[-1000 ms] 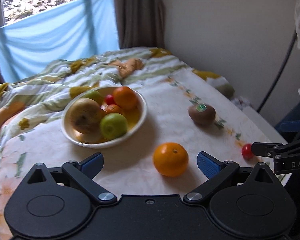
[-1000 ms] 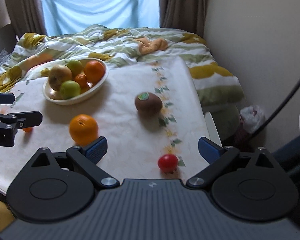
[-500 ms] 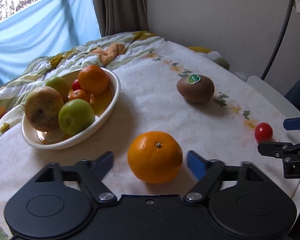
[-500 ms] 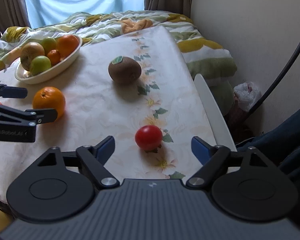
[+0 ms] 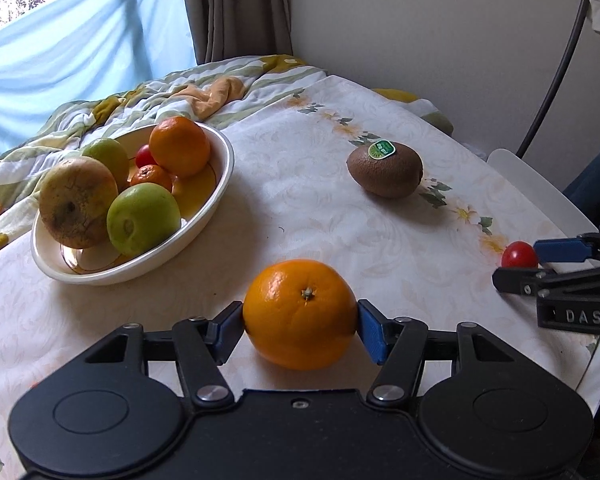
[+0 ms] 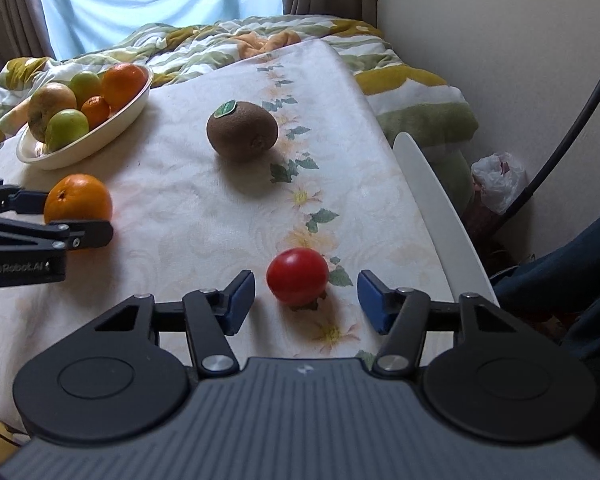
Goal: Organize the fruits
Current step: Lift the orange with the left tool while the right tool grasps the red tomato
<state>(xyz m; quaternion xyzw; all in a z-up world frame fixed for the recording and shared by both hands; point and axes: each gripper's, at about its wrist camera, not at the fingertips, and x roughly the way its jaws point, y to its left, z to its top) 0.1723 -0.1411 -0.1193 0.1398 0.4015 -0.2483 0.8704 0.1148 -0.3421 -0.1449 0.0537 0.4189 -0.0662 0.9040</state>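
Note:
A large orange [image 5: 300, 314] rests on the floral tablecloth, and my left gripper [image 5: 300, 330] is shut on it, blue pads touching both sides; it also shows in the right wrist view [image 6: 78, 200]. A red tomato [image 6: 297, 276] lies between the open fingers of my right gripper [image 6: 306, 300], with gaps on both sides; it also shows in the left wrist view [image 5: 519, 255]. A brown kiwi [image 5: 385, 170] with a green sticker lies mid-table. A cream bowl [image 5: 216, 196] at the left holds apples, oranges and a small tomato.
A rumpled striped blanket [image 5: 112, 112] lies behind the table. A white chair edge [image 6: 432, 200] runs along the table's right side. A wall and a dark cable [image 6: 572, 128] are at the right, with a plastic bag [image 6: 498, 176] on the floor.
My left gripper moved forward and closed on the orange. My right gripper moved forward, narrowed, and now straddles the tomato.

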